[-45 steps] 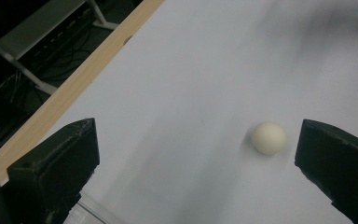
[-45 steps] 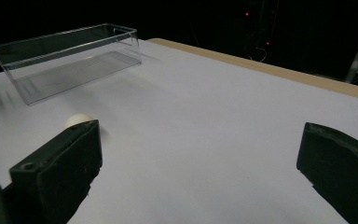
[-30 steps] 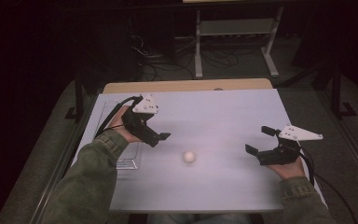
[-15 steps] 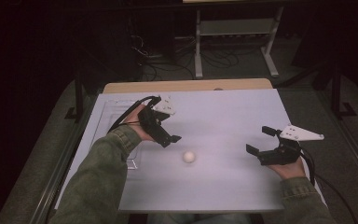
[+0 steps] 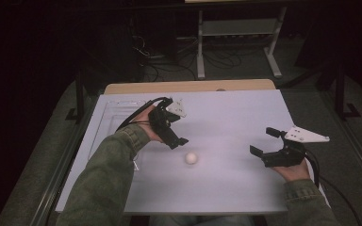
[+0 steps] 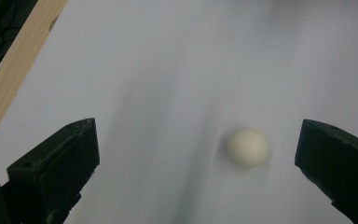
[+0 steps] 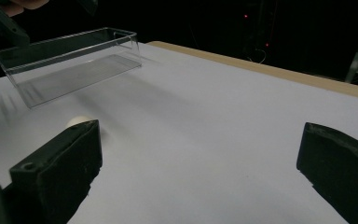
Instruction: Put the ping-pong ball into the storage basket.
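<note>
While its jaws are standing wide apart and empty, the left gripper [image 5: 183,140] is hovering just above the white ball [image 5: 191,157], which is resting on the white table [image 5: 226,113]. Well apart, the right gripper [image 5: 264,142] is gaping likewise, near a clear tray [image 7: 70,58].

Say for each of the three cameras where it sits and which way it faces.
High view: above the person's side, facing forward and down on the table; both sleeves, left gripper and right gripper show.
Left gripper view: rides the left gripper, looking down between its open jaws at the ball.
Right gripper view: rides the right gripper, looking low across the table at the clear tray.
All three views share the ball.
</note>
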